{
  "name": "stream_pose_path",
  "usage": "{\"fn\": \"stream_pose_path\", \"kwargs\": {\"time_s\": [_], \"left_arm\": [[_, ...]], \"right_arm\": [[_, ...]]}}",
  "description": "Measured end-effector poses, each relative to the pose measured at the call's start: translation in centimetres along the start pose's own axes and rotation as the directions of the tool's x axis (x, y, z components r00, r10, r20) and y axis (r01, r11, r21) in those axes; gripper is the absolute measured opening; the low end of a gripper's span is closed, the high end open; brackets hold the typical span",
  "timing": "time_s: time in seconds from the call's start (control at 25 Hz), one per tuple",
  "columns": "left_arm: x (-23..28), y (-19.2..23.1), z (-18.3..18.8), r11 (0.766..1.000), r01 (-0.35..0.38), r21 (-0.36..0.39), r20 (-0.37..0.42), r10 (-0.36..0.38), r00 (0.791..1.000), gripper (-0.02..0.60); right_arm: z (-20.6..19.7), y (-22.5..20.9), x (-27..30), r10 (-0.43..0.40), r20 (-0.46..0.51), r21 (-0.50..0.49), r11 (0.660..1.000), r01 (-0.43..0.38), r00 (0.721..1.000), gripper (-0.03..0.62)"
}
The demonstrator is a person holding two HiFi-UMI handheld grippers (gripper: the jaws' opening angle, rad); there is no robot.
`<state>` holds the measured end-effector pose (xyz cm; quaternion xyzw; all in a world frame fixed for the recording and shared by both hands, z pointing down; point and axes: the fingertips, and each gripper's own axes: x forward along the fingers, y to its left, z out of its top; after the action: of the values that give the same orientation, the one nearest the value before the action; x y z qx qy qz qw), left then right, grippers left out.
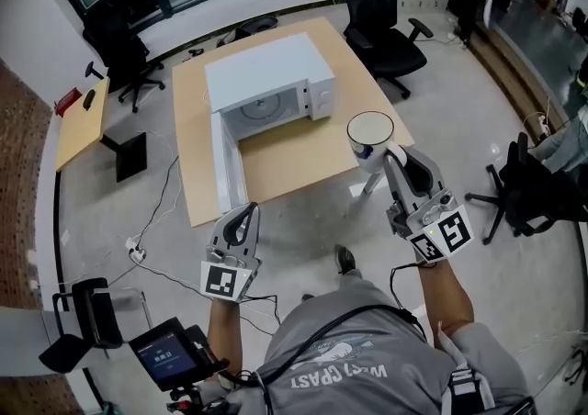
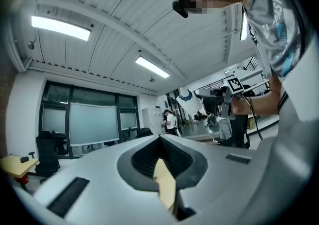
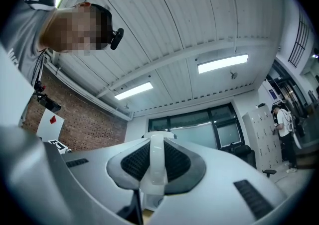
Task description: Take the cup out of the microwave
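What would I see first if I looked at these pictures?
You would first see the white cup, which the right gripper holds by its handle, out over the right side of the wooden table. Next you would see the white microwave at the back of that table. Its door hangs wide open and there is no cup inside.

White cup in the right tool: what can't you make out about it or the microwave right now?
- White cup with dark rim: head view too small to tell whether it holds anything; in the right gripper view the right tool's pads hide all but its handle.
- White microwave: head view, its roof hides the cavity's back.
- Wooden table: left gripper view, left tool's body covers nearly all.
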<state>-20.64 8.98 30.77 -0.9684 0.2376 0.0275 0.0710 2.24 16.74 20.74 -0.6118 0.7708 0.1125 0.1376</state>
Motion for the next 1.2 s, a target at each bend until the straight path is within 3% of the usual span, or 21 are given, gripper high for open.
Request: {"fn": "stream_pose_path", "kwargs": {"time_s": [0.4, 1.2], "left_arm": [[6.1, -1.6, -0.2, 1.0, 0.019, 0.023, -0.022, -0.019, 1.0, 0.026], [11.4, -0.9, -5.1, 1.0, -0.017, 0.018, -0.175, 0.02, 0.984, 0.026]], "right_arm": [[-2.5, -7.4, -1.0, -0.049, -0.022, 0.024, 0.998, 0.05, 0.999, 0.066], [-12.0, -17.7, 2.1, -0.086, -0.12, 0.089, 0.991, 0.097, 0.989, 0.066]]}}
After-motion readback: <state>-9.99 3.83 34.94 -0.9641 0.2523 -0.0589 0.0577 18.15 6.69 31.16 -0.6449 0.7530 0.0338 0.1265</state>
